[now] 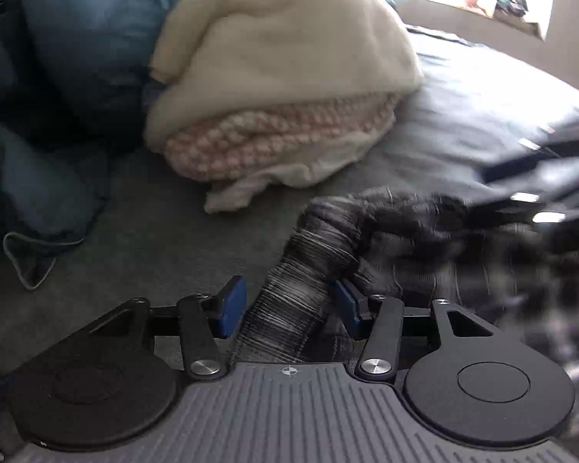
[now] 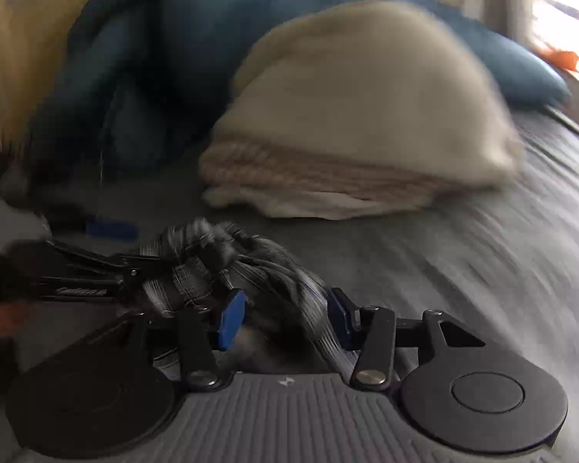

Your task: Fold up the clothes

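Left gripper (image 1: 289, 308): my blue pads stand apart; a twisted roll of the plaid garment (image 1: 308, 270) runs up between them. It touches the right-hand pad; a gap shows at the left-hand pad. No clamp.
Right gripper (image 2: 285, 318): pads apart, bunched plaid cloth lying between them. Blur prevents me from telling whether either pad presses on it.
Plaid garment: dark grey-and-white check, crumpled into a rope on the grey bed cover (image 1: 143, 231), low centre of both views; in the left wrist view it trails off to the right edge, smeared.
Other gripper in right view: my left tool enters from the left edge, its black fingers reaching the garment.
Background pile: cream blanket (image 1: 289, 58) folded over pink knit (image 1: 274, 135), upper centre, well apart from the garment.
Pillows: blue pillows (image 1: 77, 58), upper left.
Picture quality: right wrist view heavily blurred.
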A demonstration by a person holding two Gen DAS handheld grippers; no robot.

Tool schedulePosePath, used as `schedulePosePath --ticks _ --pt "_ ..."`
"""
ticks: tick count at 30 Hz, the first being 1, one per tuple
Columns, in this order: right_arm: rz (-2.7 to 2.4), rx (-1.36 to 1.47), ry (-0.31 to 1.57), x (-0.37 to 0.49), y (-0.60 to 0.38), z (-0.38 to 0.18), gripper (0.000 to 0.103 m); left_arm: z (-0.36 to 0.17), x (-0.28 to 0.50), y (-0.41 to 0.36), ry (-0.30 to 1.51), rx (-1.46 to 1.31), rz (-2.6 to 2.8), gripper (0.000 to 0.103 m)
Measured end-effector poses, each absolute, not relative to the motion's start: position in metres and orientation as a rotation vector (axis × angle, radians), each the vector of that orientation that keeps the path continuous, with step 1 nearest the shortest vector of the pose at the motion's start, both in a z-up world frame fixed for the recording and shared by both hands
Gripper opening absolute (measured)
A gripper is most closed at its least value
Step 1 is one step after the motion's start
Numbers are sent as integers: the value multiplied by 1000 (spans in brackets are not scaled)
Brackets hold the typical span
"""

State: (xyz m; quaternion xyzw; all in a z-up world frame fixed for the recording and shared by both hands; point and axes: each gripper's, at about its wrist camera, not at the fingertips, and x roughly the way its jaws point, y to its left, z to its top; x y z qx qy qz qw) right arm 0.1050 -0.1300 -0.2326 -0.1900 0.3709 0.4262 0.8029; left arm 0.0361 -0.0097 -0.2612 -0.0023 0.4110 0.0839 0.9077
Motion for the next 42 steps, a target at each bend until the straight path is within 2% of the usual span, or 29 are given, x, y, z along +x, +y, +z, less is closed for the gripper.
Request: schedulePosePath --ticks 1,3,4,5,7,8,14,21,22,24,27,30,35,40,42 --pt "936 -467 794 111 -118 -238 49 -265 38 -13 845 9 171 49" --pt "975 -541 817 118 -104 -246 45 -270 39 -17 828 19 171 39" --pt "979 -567 825 119 -101 -249 35 -272 38 -20 817 21 172 37" --pt "983 -592 833 119 -98 -252 21 -273 36 -20 802 15 174 32" --pt "987 -614 830 116 -98 -255 3 -273 32 -20 773 -5 175 25" --pt "985 -620 817 114 -99 -254 2 -271 28 -19 758 -25 169 16" --pt "914 -627 694 96 -112 -236 2 -253 18 -4 687 -149 164 6" --pt "839 -650 665 122 -105 -244 2 -267 46 7 704 -179 164 6" --pt "833 -654 674 125 -103 -249 2 -274 50 7 724 -174 166 6" --pt "805 -674 683 130 -99 -263 2 -283 55 8 744 -172 177 16" --pt "753 -673 727 140 -95 -280 3 -282 56 12 740 -204 176 22" --pt "725 -576 709 139 -105 -265 5 -276 49 20 719 -261 185 33" --pt "811 -424 604 107 -115 -226 13 -270 41 34 706 -333 222 35" --pt "919 -492 698 111 -74 -261 13 -259 17 48 709 -391 267 35" --pt "873 -428 799 138 -66 -285 13 -258 -2 59 738 -451 278 36"
